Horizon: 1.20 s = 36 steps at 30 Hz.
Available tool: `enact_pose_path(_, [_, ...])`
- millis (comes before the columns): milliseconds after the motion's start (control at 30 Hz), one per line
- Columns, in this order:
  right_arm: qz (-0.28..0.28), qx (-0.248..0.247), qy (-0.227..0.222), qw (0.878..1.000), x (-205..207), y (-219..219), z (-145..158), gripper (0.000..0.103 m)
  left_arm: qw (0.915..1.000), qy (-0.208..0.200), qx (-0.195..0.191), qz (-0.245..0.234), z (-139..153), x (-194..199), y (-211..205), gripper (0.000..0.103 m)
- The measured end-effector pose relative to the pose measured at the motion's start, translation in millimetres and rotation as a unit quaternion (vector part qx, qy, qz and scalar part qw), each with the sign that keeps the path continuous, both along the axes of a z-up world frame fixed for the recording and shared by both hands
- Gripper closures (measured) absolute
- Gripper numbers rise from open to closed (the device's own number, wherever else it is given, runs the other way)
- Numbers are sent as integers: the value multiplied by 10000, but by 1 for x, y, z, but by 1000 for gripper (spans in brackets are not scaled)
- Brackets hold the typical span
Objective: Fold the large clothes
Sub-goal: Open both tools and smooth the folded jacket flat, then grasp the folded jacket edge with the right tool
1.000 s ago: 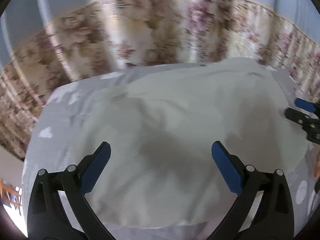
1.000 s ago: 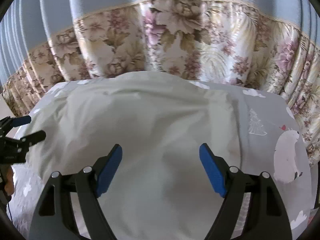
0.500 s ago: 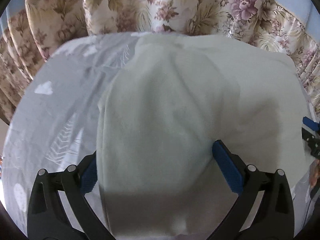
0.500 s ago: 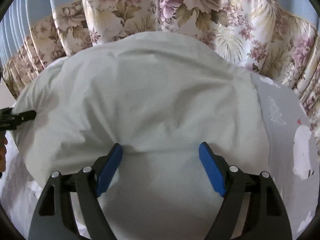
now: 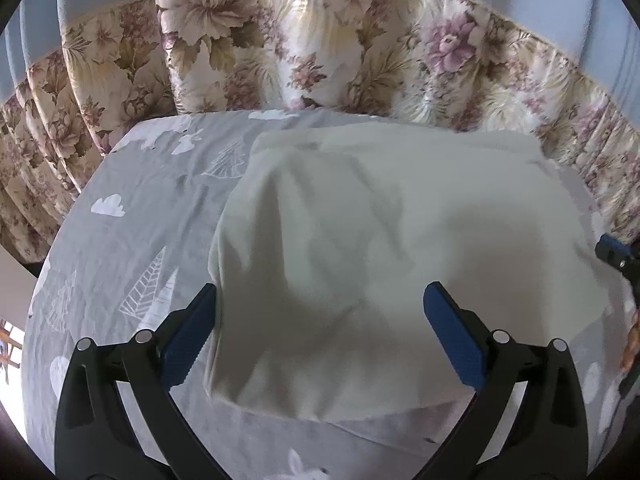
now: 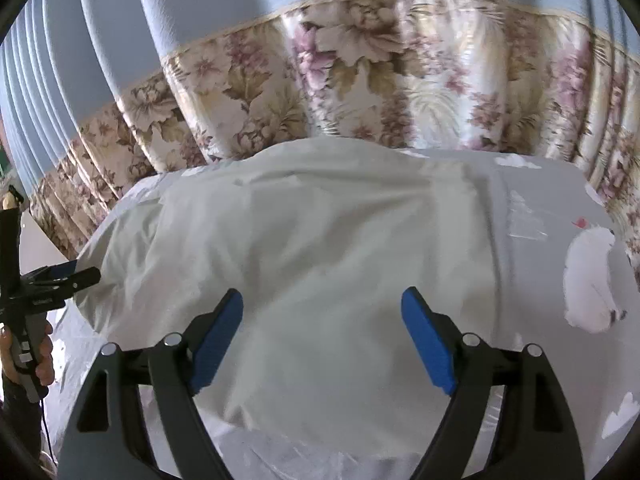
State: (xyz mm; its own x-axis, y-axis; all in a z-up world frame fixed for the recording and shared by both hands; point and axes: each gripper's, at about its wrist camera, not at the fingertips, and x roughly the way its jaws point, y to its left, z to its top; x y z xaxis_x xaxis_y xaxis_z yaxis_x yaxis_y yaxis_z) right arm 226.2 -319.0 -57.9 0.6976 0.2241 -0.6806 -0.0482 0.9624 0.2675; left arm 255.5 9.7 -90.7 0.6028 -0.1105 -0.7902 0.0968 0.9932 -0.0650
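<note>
A large pale cream garment (image 5: 380, 240) lies folded into a broad rectangle on the bed, its left edge running past my left gripper's left finger. My left gripper (image 5: 320, 296) hovers open over the garment's near part with nothing pinched. In the right wrist view the same garment (image 6: 320, 232) spreads out ahead. My right gripper (image 6: 322, 296) is above its near edge, jaws opening, holding nothing. Each gripper shows in the other's view: the right one (image 5: 616, 256) at the far right, the left one (image 6: 60, 280) at the far left in a hand (image 6: 40, 360).
The bed is covered by a grey sheet (image 5: 140, 220) printed with white trees, clouds and animals, including a white bear (image 6: 592, 280). A flowered curtain (image 5: 320, 60) with a blue upper part hangs close behind the bed's far edge.
Half a second ago both grippers were low and close over the garment. They have drawn back, so more of the sheet and curtain shows. The garment lies still.
</note>
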Motion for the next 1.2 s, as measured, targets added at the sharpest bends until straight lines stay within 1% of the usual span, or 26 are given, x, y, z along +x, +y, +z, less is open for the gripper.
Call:
enact_pose_path(100, [-192, 28, 12, 9998, -8, -22, -8, 20, 9999, -105, 47, 13, 8, -4, -7, 3])
enact_pose_path(133, [-312, 120, 79, 9994, -10, -33, -14, 20, 9998, -141, 106, 46, 9, -5, -9, 3])
enact_pose_path(200, [-419, 360, 120, 9984, -14, -49, -20, 20, 9997, -211, 107, 35, 14, -10, -13, 3])
enact_pose_path(267, [-511, 625, 171, 9966, -13, -65, -26, 20, 9994, -304, 134, 32, 19, -14, -18, 3])
enact_pose_path(367, [-602, 939, 369, 9931, -8, -82, -35, 20, 9989, -420, 181, -56, 27, -17, -27, 3])
enact_pose_path(400, [-596, 955, 377, 9929, -6, -85, -36, 20, 9988, -431, 199, -75, 28, -16, -30, 3])
enact_pose_path(533, [-568, 726, 321, 9952, 2, -86, -36, 20, 9988, -418, 219, -160, 29, -8, -45, 3])
enact_pose_path(633, [-583, 574, 424, 9957, 7, -87, -42, 20, 9987, -408, 210, -208, 27, -3, -54, 3])
enact_pose_path(767, [-582, 559, 560, 9952, 8, -91, -54, 22, 9990, -324, 132, -287, 21, 5, -66, 3])
enact_pose_path(833, [-545, 670, 600, 9945, 7, -93, -60, 29, 9990, -253, 130, -358, 15, 11, -73, 3])
enact_pose_path(867, [-538, 733, 632, 9938, 7, -94, -63, 42, 9989, -229, 139, -383, 13, 12, -76, 3])
enact_pose_path(900, [-519, 798, 618, 9935, 7, -93, -64, 51, 9988, -203, 154, -411, 10, 14, -80, 3])
enact_pose_path(1000, [-296, 1011, 729, 9918, 10, -87, -68, 54, 9985, -107, 161, -521, 2, 19, -88, 3])
enact_pose_path(1100, [-139, 1038, 815, 9912, 15, -79, -71, 54, 9982, -35, 199, -557, -4, 22, -91, 3])
enact_pose_path(1200, [-112, 1124, 851, 9900, 21, -79, -73, 52, 9982, 53, 209, -564, -9, 24, -92, 3])
